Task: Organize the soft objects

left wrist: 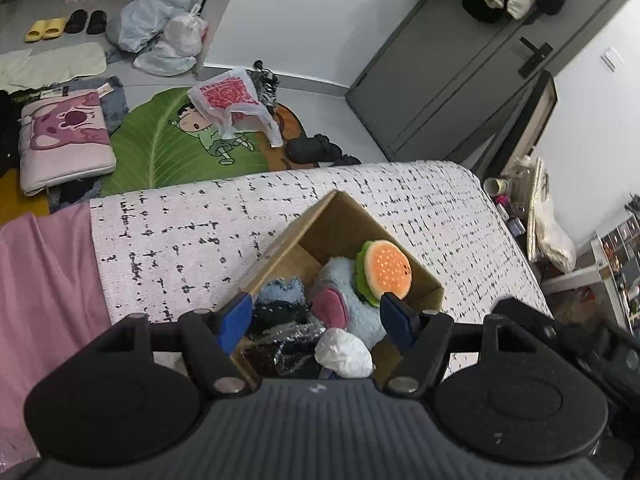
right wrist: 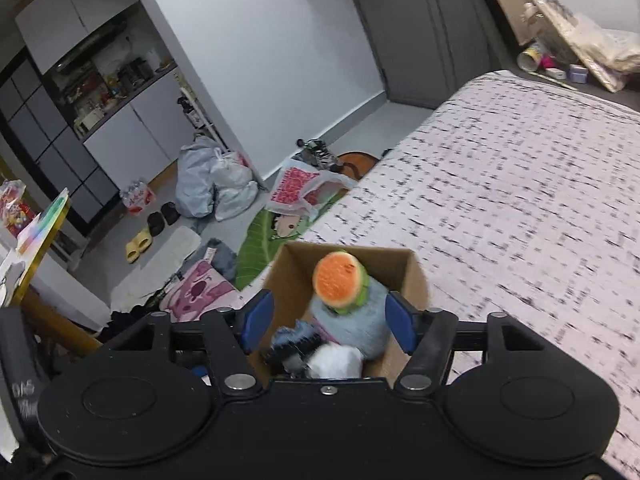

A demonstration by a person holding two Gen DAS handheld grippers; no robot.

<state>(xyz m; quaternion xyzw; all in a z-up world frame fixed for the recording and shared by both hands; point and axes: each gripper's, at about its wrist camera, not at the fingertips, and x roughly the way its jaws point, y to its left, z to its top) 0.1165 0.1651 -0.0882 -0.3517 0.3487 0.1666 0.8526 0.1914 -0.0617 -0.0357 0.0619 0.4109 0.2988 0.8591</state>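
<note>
Over the white black-flecked bed [right wrist: 520, 200] my right gripper [right wrist: 328, 322] and left gripper [left wrist: 316, 320] hang half-open and empty above the brown cardboard box [right wrist: 408, 272], orange-and-green plush burger [right wrist: 340, 282] resting on top inside, so next I'd hunt another soft toy.

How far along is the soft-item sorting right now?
Done: hamburger plush, blue plush and white bundle sit in the cardboard box. In hand: nothing; left gripper and right gripper are open. Left: no loose soft items visible on the bed.

A bed [left wrist: 320, 208] with white black-flecked cover carries an open cardboard box [left wrist: 320, 236].
</note>
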